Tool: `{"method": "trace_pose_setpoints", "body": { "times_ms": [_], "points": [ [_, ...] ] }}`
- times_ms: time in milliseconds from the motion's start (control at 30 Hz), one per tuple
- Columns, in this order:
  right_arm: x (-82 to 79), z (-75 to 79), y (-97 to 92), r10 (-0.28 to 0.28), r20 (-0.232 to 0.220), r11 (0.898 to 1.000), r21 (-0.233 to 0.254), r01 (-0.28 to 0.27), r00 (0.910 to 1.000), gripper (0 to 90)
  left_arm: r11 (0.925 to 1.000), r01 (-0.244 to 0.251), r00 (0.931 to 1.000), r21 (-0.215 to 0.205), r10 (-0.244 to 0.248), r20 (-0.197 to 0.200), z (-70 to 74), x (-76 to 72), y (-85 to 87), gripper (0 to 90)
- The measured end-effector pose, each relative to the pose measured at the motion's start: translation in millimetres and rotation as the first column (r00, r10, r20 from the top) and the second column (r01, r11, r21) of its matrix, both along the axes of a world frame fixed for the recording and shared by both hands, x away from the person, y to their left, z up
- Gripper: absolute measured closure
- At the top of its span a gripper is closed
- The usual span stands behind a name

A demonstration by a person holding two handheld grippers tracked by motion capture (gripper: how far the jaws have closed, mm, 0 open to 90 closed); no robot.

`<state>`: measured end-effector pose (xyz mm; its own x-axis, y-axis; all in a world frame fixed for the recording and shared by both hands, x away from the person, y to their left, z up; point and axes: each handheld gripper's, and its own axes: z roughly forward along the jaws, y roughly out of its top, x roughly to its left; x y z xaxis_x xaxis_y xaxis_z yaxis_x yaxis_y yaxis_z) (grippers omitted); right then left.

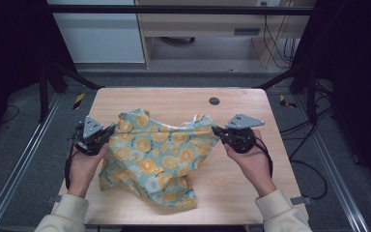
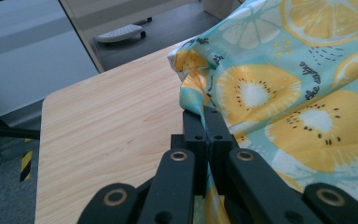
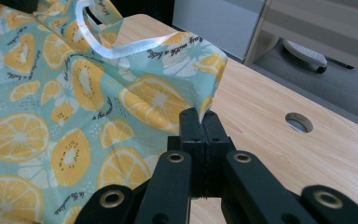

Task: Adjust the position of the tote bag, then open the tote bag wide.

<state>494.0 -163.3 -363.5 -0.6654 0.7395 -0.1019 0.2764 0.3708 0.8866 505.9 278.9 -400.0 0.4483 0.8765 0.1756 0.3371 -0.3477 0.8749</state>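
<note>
Your left gripper (image 1: pixel 110 131) and right gripper (image 1: pixel 216 129) each pinch a top corner of the fruit-print cloth (image 1: pixel 159 154), jaws clamped; it sags between them across the table (image 1: pixel 241 188), equally near both hands.

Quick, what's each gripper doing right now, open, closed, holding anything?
Left gripper: closed, pinching the edge of the fruit-print cloth.
Right gripper: closed, pinching the opposite edge of the same cloth.

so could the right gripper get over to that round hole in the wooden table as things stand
Probably yes, though not freely: the right gripper is shut on the fruit-print cloth; bare wooden table leads to the round hole.
</note>
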Motion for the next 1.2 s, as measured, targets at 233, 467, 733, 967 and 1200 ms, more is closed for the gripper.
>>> {"method": "trace_pose_setpoints", "body": {
  "times_ms": [233, 467, 733, 967, 1200],
  "points": [
    [7.9, -1.8, -0.8, -0.017, -0.006, 1.0, -0.003, 0.017, 0.9998, 90.0, 1.0, 0.005, 0.9999, -0.005, -0.005, 0.013, -0.2, -1.2, -0.7, 90.0],
    [17.2, -2.1, -1.8, -0.041, -0.004, 0.999, 0.001, 0.041, 0.9992, 90.0, 1.0, 0.006, 0.9997, -0.003, -0.006, 0.025, 1.8, -3.4, -2.9, 90.0],
    [-6.4, 0.1, -6.6, -0.006, 0.043, 0.999, 0.039, 0.004, 0.9991, 90.0, 0.9988, 0.03, 0.9973, -0.037, -0.028, 0.068, 4.2, -27.0, 2.3, 90.0],
    [-26.9, -2.0, -13.4, 0.011, 0.069, 0.999, 0.052, -0.015, 0.9976, 90.0, 0.9973, 0.05, 0.9959, -0.054, -0.046, 0.078, 1.3, -46.2, 0.9, 90.0],
    [-45.9, -16.9, -19.8, 0.018, 0.08, 0.998, 0.063, -0.023, 0.9966, 90.0, 0.9974, 0.065, 0.9924, -0.03, -0.062, 0.106, -3.9, -68.4, -0.8, 90.0]
  ]
}}
